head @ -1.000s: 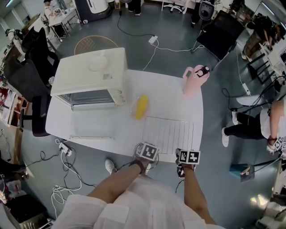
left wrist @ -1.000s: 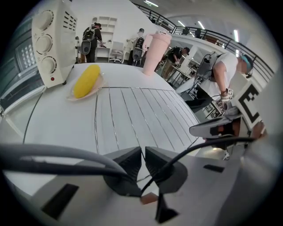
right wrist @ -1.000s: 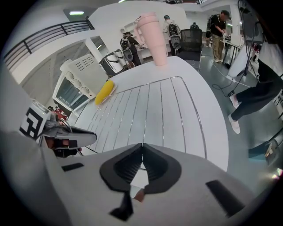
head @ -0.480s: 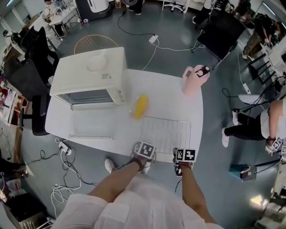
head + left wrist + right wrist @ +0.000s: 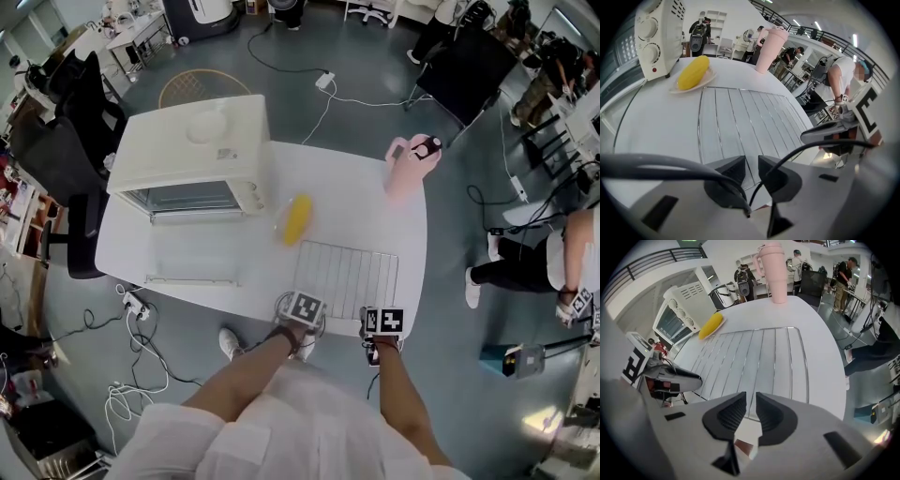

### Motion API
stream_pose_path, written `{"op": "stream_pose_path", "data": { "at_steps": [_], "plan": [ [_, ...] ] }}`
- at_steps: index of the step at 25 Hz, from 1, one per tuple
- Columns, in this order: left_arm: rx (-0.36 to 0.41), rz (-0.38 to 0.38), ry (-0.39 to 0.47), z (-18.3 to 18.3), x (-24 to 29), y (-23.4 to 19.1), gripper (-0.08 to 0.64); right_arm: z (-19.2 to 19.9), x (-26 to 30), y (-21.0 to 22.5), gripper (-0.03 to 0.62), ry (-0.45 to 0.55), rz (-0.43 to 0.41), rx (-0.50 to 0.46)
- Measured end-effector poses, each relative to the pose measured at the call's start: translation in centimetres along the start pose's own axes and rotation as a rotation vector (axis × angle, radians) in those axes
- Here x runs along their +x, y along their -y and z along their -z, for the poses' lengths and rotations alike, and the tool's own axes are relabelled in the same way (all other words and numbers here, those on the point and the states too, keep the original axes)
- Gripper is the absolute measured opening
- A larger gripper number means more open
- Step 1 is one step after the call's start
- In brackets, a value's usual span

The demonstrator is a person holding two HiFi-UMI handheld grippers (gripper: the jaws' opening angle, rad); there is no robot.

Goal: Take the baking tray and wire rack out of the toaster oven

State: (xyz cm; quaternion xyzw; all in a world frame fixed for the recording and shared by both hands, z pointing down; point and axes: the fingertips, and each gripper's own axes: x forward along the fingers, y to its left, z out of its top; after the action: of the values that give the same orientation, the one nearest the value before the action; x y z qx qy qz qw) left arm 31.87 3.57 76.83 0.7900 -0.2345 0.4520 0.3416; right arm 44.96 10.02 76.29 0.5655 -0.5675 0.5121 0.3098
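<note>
Wire rack (image 5: pixel 347 278) now lower, flat on the table (image 5: pixel 347 187) beside the toaster oven (image 5: pixel 192 155). Left gripper (image 5: pixel 751 161) and right gripper (image 5: pixel 750 397) stay pinched narrow on its near edge. Rack is out; release likely next.

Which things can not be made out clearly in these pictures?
- Inside of the toaster oven: head view, its own top hides it.
- Flat frame before the oven: head view, too small to tell door from tray.
- The oven's body: left gripper view, cut off by the left edge.
</note>
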Motion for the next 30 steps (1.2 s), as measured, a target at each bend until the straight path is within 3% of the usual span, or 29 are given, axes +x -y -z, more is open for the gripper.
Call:
{"op": "stream_pose_path", "data": {
  "at_steps": [4, 7, 14, 17, 22, 30],
  "plan": [
    [-0.001, -0.012, -0.039, 0.5, -0.4, 0.1, 0.155, -0.2, -0.4, 0.0, 0.082, 0.008, 0.017, -0.002],
    [0.046, -0.035, -0.057, 1.2, -1.4, -0.1, 0.175, -0.4, -0.8, -0.6, 0.086, 0.028, -0.004, 0.004],
    [-0.033, -0.036, 0.088, -0.5, -3.8, -1.2, 0.173, -4.2, -2.3, -4.4, 0.081, 0.132, -0.086, -0.039],
    [-0.065, -0.058, 0.119, -1.0, -5.2, -2.9, 0.141, -6.0, -2.3, -6.7, 0.081, 0.169, -0.122, -0.086],
    [-0.084, -0.119, 0.175, -1.6, -8.0, -5.4, 0.023, -7.7, -2.6, -10.6, 0.081, 0.186, -0.180, -0.161],
    [-0.191, -0.019, 0.213, -0.7, -10.9, -6.8, 0.011, -9.5, -2.1, -17.3, 0.081, 0.174, -0.250, -0.297]
  ]
}}
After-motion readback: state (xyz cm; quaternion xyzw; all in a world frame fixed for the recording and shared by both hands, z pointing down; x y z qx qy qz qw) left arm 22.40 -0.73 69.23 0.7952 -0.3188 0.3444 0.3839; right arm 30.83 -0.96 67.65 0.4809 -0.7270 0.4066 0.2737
